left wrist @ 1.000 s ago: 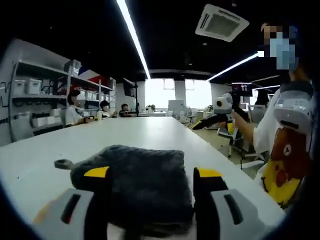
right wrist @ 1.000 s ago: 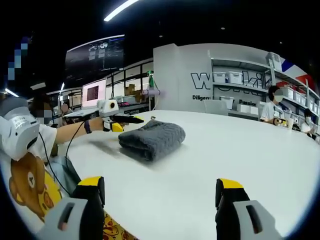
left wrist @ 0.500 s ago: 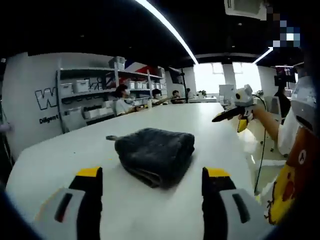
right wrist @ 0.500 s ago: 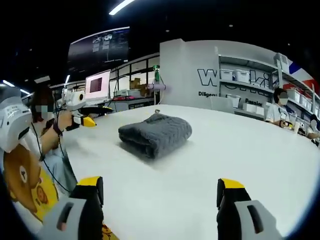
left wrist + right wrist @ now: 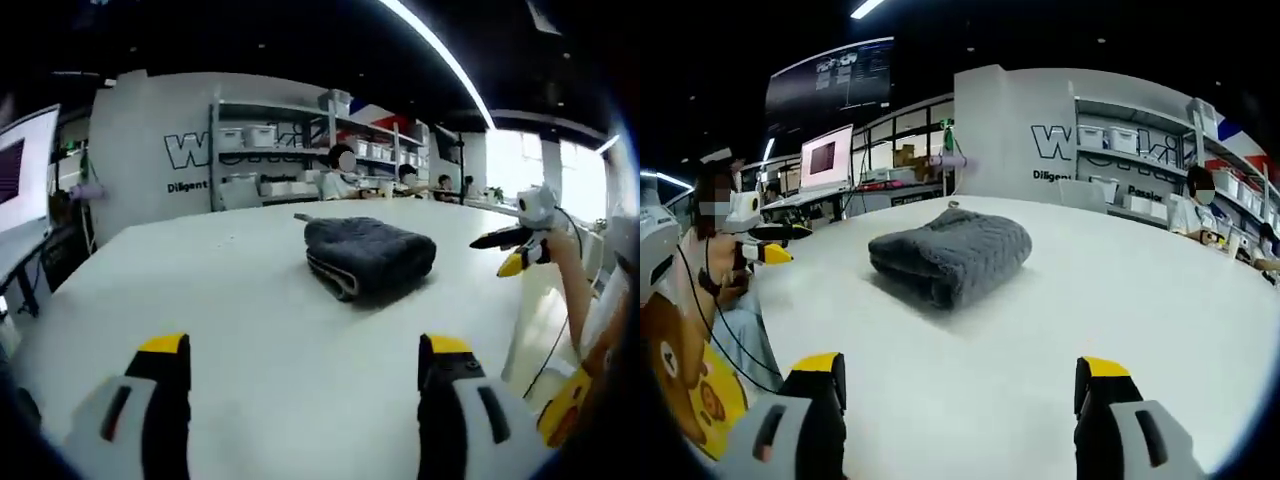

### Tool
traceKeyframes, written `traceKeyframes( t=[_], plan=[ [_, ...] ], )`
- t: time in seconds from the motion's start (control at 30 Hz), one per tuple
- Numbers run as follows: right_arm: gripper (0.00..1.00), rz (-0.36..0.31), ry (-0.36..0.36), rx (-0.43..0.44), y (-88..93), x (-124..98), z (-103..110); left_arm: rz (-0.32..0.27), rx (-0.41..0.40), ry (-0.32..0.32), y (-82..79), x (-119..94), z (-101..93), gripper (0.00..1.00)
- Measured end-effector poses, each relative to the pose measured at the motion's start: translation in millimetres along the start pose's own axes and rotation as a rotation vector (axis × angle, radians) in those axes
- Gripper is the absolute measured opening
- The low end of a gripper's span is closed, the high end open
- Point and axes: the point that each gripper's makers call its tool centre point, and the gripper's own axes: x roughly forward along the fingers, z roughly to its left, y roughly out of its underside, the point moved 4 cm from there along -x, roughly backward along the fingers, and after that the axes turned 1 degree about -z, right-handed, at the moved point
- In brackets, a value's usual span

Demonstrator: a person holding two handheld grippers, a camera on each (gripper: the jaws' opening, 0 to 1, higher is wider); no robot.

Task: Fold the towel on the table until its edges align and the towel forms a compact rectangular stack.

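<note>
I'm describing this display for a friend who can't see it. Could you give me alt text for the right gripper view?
A dark grey towel, folded into a compact stack, lies on a white table. The right gripper sits back from it, its yellow-tipped jaws apart and holding nothing. At the far left the left gripper shows, also off the towel, with shelves along the wall behind.

I've got the towel (image 5: 368,256) folded on the worktop (image 5: 230,320), ahead of my left tongs (image 5: 302,420), shelves (image 5: 300,150) behind.

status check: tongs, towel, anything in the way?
Both tongs open, left, right, clear of towel. Towel folded into a compact stack on the table. Nothing near it.
</note>
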Motion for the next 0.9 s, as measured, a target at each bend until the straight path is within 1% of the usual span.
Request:
traceKeyframes(
  t=[0.07,0.17,0.27,0.37,0.5,0.7,0.9],
  plan=[
    [0.99,-0.004,0.012,0.012,1.0,1.5,1.2,-0.015,-0.017,-0.005,-0.2,-3.0,-1.2,0.99],
    [0.99,-0.002,0.006,0.025,4.0,3.9,6.2,-0.027,-0.017,-0.004,-1.9,-5.8,-3.8,0.99],
    [0.99,-0.014,0.007,0.036,3.3,5.3,9.1,-0.034,-0.011,-0.004,-3.9,-7.0,-5.2,0.99],
    [0.99,-0.029,0.015,0.054,1.9,5.6,9.9,-0.033,-0.005,-0.004,-3.6,-7.8,-5.4,0.99],
    [0.99,-0.016,0.034,0.051,4.1,4.5,9.3,-0.024,-0.006,-0.003,-1.2,-8.3,-5.4,0.99],
    [0.99,-0.034,0.050,0.069,2.7,0.0,8.6,-0.038,-0.019,-0.012,-1.6,-9.6,-5.1,0.99],
    [0.99,-0.033,0.046,0.066,4.4,-1.3,12.2,-0.036,-0.022,-0.002,-0.4,-9.3,-7.2,0.99]
  ],
)
